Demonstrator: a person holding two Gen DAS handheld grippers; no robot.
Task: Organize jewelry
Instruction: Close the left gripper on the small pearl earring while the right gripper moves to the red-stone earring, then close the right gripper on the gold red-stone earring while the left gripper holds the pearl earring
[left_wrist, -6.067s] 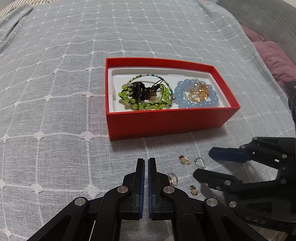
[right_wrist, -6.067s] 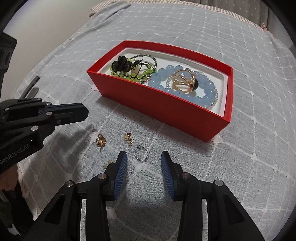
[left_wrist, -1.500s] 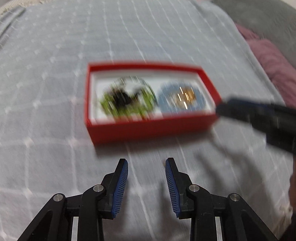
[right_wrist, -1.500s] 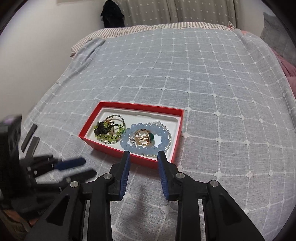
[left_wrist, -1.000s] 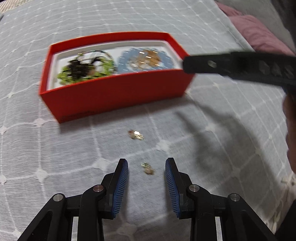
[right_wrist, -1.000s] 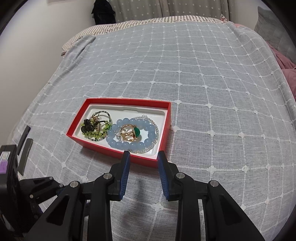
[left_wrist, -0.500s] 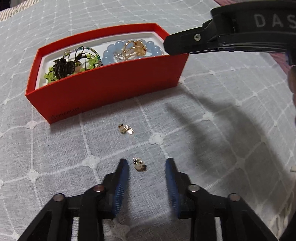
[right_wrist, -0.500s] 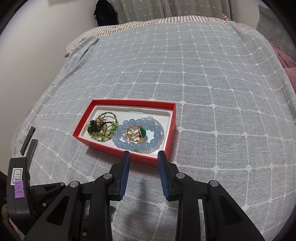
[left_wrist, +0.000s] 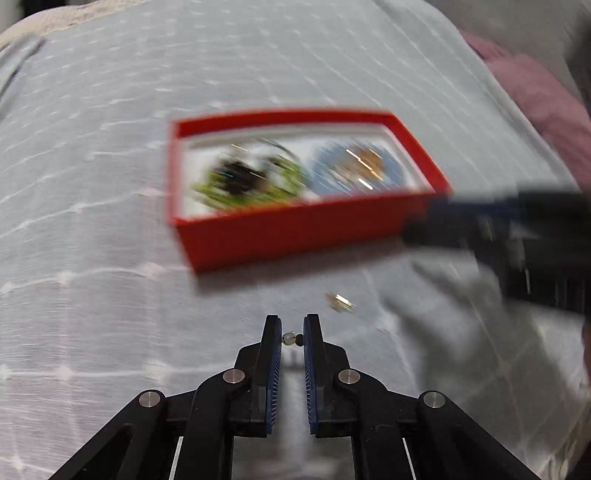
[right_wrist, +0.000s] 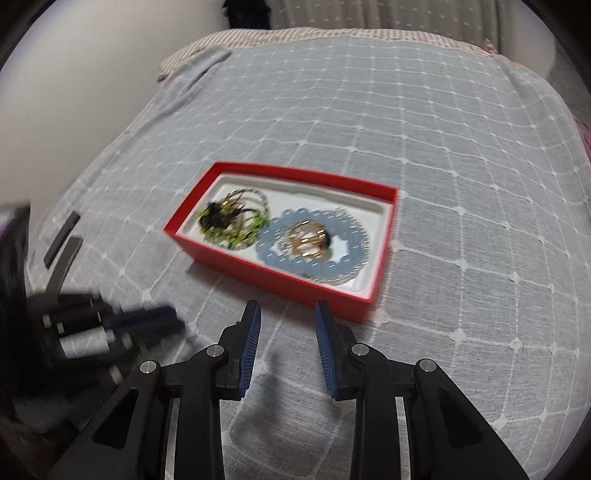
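Observation:
A red box (left_wrist: 303, 229) with a white lining sits on the grey checked bedspread; it also shows in the right wrist view (right_wrist: 280, 275). It holds a green bead bracelet (right_wrist: 231, 221), a pale blue bead bracelet (right_wrist: 314, 258) and a gold ring (right_wrist: 308, 240). My left gripper (left_wrist: 292, 334) is shut on a small earring (left_wrist: 291, 338) and holds it above the cloth in front of the box. Another small gold earring (left_wrist: 340, 302) lies on the cloth to the right. My right gripper (right_wrist: 286, 317) is open and empty, raised in front of the box.
The right gripper's black body (left_wrist: 517, 236) shows blurred at the right of the left wrist view. The left gripper (right_wrist: 110, 332) shows at the left of the right wrist view. A pink pillow (left_wrist: 543, 107) lies at the far right. The left wrist view is motion-blurred.
My left gripper has closed on the nearer earring and lifted it off the cloth. The right gripper has moved nearer the box, still open.

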